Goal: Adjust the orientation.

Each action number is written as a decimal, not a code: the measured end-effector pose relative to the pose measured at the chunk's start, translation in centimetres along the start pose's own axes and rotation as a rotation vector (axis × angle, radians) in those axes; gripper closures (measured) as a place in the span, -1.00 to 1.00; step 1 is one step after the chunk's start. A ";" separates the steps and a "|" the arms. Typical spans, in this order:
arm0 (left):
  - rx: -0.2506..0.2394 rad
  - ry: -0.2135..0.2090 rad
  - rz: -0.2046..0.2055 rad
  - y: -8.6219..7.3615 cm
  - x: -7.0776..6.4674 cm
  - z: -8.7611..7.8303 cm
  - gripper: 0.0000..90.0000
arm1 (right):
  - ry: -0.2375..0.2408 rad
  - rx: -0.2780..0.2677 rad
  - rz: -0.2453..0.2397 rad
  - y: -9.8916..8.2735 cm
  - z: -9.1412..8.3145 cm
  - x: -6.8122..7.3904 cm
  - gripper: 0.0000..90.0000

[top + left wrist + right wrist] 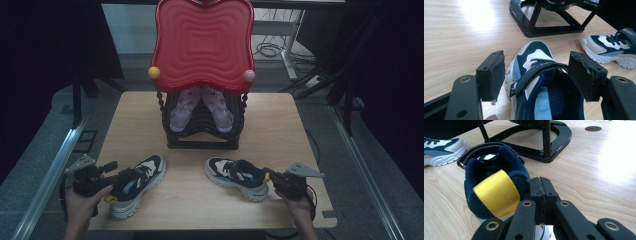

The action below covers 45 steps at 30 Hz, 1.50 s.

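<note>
Navy mesh and white rubber mark the 2 sneakers lying on the wooden table, heels toward the person. The left gripper stands wide open, its jaws straddling the left sneaker at the collar without pressing, likely lining up a grasp. The right gripper has its jaws pressed together with nothing visibly between them, just beside the heel of the right sneaker, by its yellow pull tab. Farther off, a black shoe rack already holds 2 pink shoes, under a red tray.
</note>
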<state>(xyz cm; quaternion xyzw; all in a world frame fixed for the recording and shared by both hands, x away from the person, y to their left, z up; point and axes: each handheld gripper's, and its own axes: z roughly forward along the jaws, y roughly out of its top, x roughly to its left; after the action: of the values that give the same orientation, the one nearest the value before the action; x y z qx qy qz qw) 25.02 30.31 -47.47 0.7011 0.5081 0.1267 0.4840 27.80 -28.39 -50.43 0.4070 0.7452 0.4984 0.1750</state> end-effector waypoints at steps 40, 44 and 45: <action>-0.002 0.002 -0.003 0.0 0.1 0.0 -0.32 | 0.039 -0.003 -0.037 -1.1 -1.3 2.4 0.98; 0.000 0.002 -0.002 0.0 0.1 -0.1 -0.32 | 0.041 -0.002 -0.039 -1.1 -1.3 2.3 0.97; -0.003 0.002 -0.002 0.0 0.1 -0.1 -0.32 | 0.041 -0.002 -0.040 -1.1 -1.3 2.3 0.97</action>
<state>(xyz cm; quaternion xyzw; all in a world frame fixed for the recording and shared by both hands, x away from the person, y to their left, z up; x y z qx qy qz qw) 25.03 30.47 -47.46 0.6997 0.5092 0.1276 0.4847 25.09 -27.57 -50.53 0.3816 0.7561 0.5039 0.1699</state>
